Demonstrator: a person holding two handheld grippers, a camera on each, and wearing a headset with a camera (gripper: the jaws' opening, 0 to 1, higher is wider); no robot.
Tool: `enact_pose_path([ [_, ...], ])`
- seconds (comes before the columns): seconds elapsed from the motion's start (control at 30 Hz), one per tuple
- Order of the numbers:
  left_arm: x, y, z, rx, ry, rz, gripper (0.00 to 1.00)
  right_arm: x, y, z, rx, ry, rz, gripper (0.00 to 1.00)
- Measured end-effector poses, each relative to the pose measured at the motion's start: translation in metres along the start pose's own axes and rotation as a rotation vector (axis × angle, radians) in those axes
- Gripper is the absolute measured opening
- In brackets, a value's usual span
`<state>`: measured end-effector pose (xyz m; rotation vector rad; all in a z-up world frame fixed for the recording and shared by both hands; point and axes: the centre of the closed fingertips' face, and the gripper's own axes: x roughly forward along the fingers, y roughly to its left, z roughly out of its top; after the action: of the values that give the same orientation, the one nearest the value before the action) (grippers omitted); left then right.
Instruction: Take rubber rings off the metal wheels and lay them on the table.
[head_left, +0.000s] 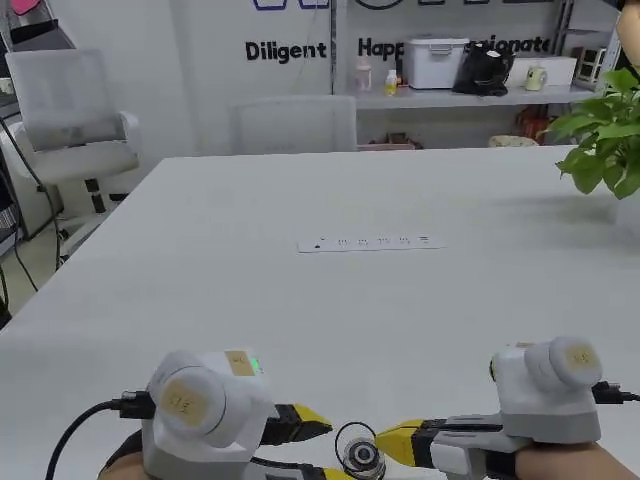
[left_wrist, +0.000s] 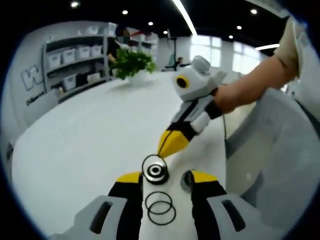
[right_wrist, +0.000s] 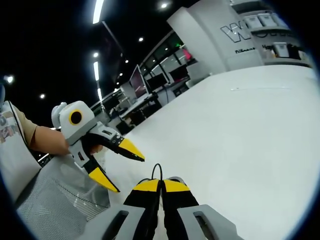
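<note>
A small metal wheel (head_left: 362, 457) lies on the white table (head_left: 330, 320) at its near edge, with a black rubber ring (head_left: 355, 426) looped round it. My right gripper (head_left: 388, 442) comes in from the right, shut on that rubber ring (right_wrist: 157, 171), which sticks up thin above its yellow tips (right_wrist: 161, 186). My left gripper (head_left: 322, 446) stands open just left of the wheel (left_wrist: 155, 171), its jaws on either side of two loose rubber rings (left_wrist: 160, 207) lying flat on the table. The right gripper (left_wrist: 169, 146) touches the wheel's far side. The left gripper (right_wrist: 129, 172) is open.
A white power strip (head_left: 368, 243) lies mid-table. A potted plant (head_left: 605, 140) stands at the far right edge. An office chair (head_left: 70, 110) is beyond the left corner, and a shelf (head_left: 470, 95) with boxes is behind. The person's sleeve (left_wrist: 295, 45) is near.
</note>
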<state>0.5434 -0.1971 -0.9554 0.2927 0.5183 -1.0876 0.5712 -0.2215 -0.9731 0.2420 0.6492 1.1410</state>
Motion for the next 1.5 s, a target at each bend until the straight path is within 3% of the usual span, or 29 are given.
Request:
enact_pose_path([
  [0.3, -0.021, -0.001, -0.006, -0.023, -0.007, -0.004, 0.47, 0.006, 0.01, 0.004, -0.012, 0.021, 0.031, 0.0],
  [0.77, -0.058, 0.013, -0.02, -0.066, -0.015, 0.052, 0.58, 0.026, 0.021, -0.005, -0.059, 0.111, 0.067, 0.0],
  [1.07, -0.067, 0.016, -0.023, -0.085, -0.023, 0.074, 0.6, 0.036, 0.026, -0.015, -0.078, 0.164, 0.082, 0.0],
  [1.5, -0.072, 0.016, -0.03, -0.083, -0.002, 0.077, 0.64, 0.047, 0.034, -0.028, -0.109, 0.231, 0.112, 0.0],
])
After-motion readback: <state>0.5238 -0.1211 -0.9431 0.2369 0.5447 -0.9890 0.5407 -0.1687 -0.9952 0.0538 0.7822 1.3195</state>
